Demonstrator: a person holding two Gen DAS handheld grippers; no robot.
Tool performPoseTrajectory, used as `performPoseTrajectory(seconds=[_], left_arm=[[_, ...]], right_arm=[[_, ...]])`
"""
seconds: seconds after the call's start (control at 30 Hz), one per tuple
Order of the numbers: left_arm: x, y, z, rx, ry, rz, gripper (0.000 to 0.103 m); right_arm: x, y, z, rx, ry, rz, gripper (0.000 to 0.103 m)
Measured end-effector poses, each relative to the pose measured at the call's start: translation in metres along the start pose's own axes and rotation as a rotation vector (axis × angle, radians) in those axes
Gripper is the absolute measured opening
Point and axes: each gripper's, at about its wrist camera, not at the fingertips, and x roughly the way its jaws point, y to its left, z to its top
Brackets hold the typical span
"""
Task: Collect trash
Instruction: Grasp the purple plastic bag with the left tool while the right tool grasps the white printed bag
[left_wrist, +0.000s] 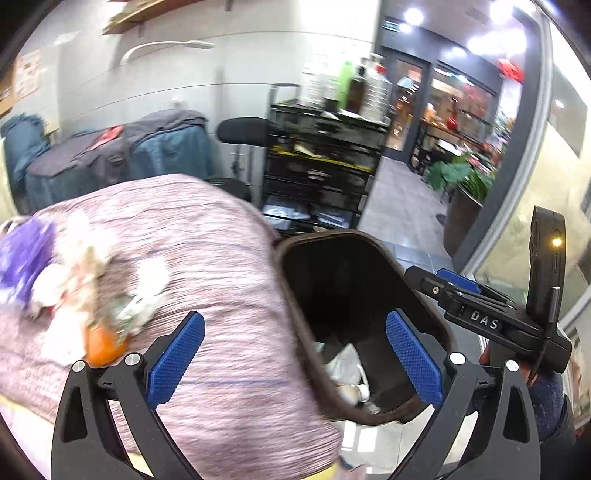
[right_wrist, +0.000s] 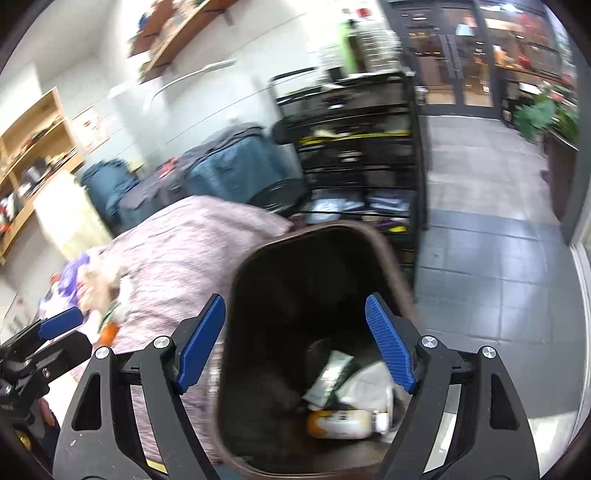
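The right gripper (left_wrist: 439, 282), marked "DAS", and the left gripper (left_wrist: 295, 358) both have fingers apart and empty above the brown bin (right_wrist: 255, 369) holding wrappers (right_wrist: 354, 391), while more trash (left_wrist: 88, 288) lies on the pink-covered table (left_wrist: 221, 280) beside it.

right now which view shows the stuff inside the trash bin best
The right wrist view: it looks down into the trash bin, showing a bottle, a green wrapper and white paper. The left wrist view shows only a sliver of white trash behind the rim.
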Motion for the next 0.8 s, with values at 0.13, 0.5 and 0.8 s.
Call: performPoseTrajectory(seconds=[0.13,0.5,0.8], left_arm=[[-0.014,0.040,-0.007,-0.064,-0.017,0.067,0.097],[-0.060,0.171,-0.037,-0.300,-0.054,0.269,0.097],[-0.079,0.270,-0.038,-0.441,-0.070,0.382,0.097]], right_arm=[[0.013,0.037,0.001,-0.067,0.032,0.088,0.078],[0.045,0.142,0.003,-0.223,0.117,0.310,0.078],[0.082,0.233,0.003,-0.322,0.218,0.447,0.076]])
